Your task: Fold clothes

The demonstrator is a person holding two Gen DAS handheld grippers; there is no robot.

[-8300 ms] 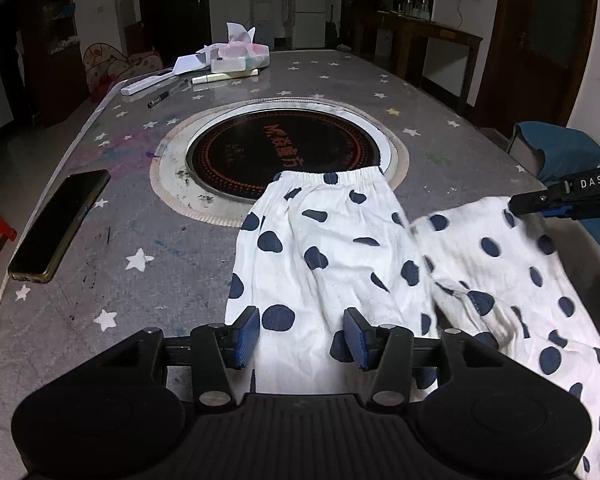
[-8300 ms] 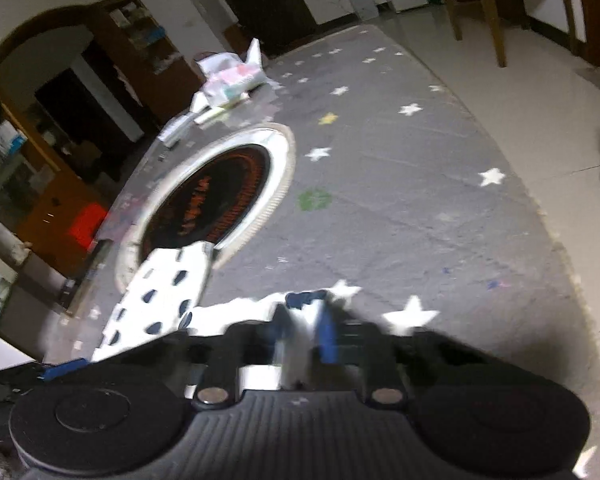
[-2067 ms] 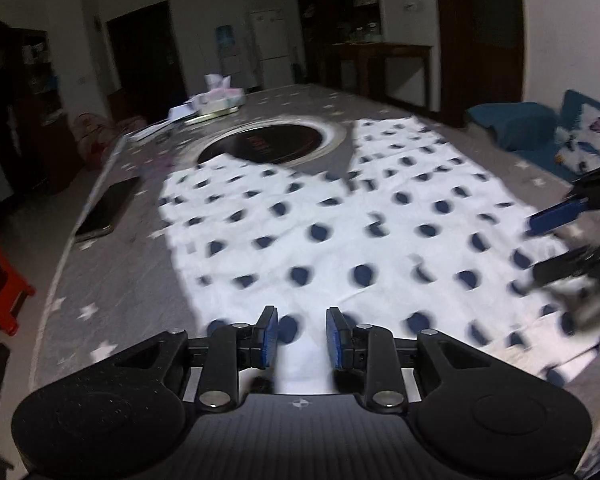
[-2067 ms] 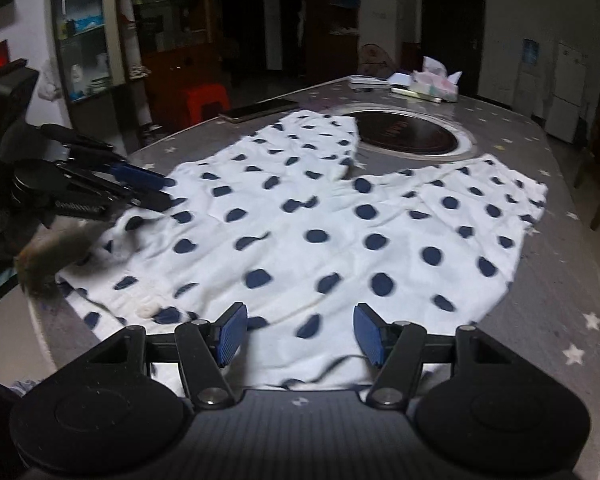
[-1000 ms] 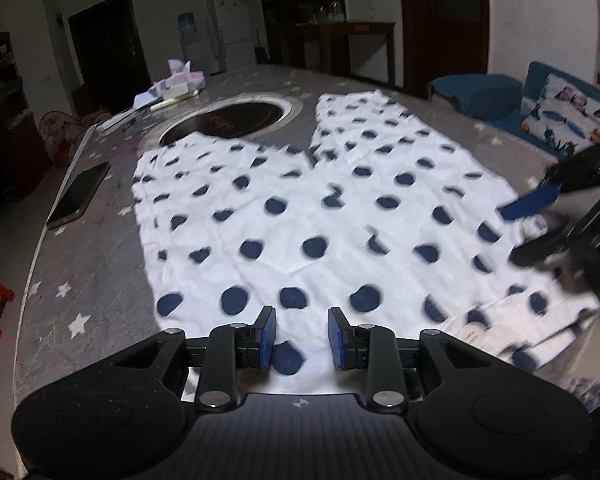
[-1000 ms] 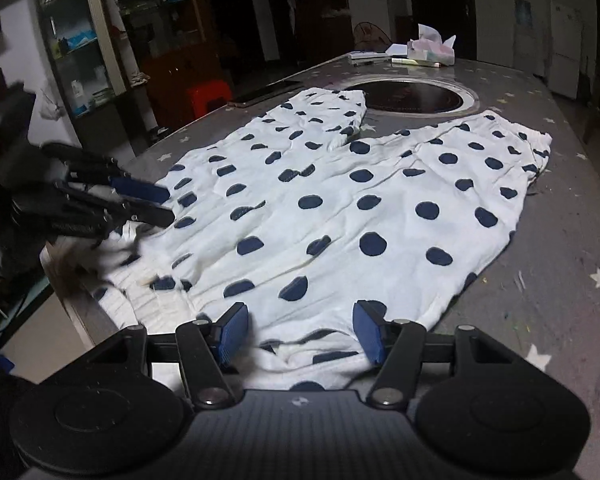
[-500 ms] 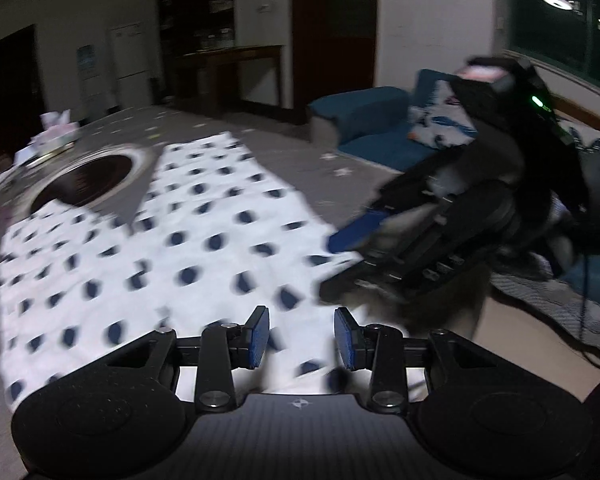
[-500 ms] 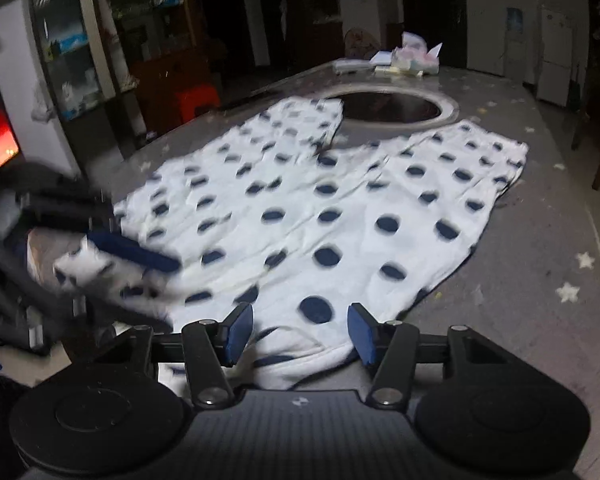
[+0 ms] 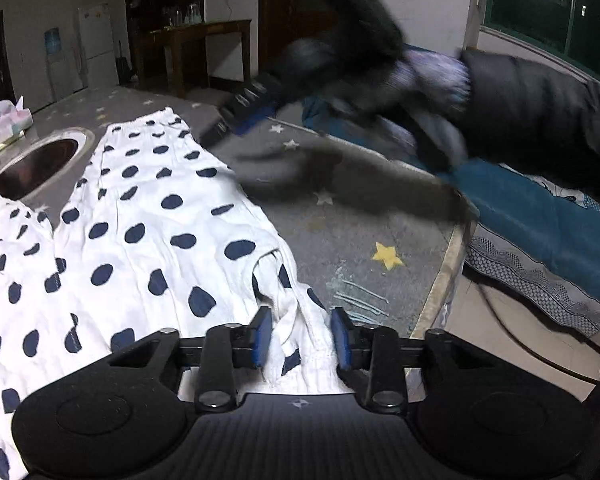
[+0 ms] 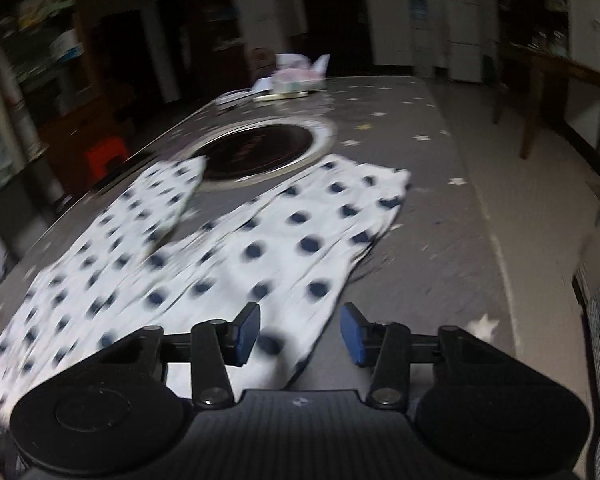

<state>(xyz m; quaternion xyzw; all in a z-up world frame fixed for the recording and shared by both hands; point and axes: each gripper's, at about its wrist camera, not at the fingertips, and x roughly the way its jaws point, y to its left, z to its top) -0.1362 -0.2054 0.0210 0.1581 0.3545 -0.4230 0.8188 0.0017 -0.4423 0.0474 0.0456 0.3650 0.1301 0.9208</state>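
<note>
We see the grey star-print tabletop (image 10: 452,216) carrying the polka-dot trousers (image 9: 148,216), spread flat with both legs reaching toward the round inset burner (image 10: 260,148), one leg beside it and one just short of it. No fold shows yet, so we judge the task barely begun: laying out is done, every fold remains. The left hand-held gripper (image 9: 300,338) sits at the waistband corner farthest from the burner; its jaws have just been closing, cloth bunched between them but not yet pinched. The right hand-held gripper (image 10: 300,334), also just closing, stands parted over the trousers' edge, gripping nothing.
</note>
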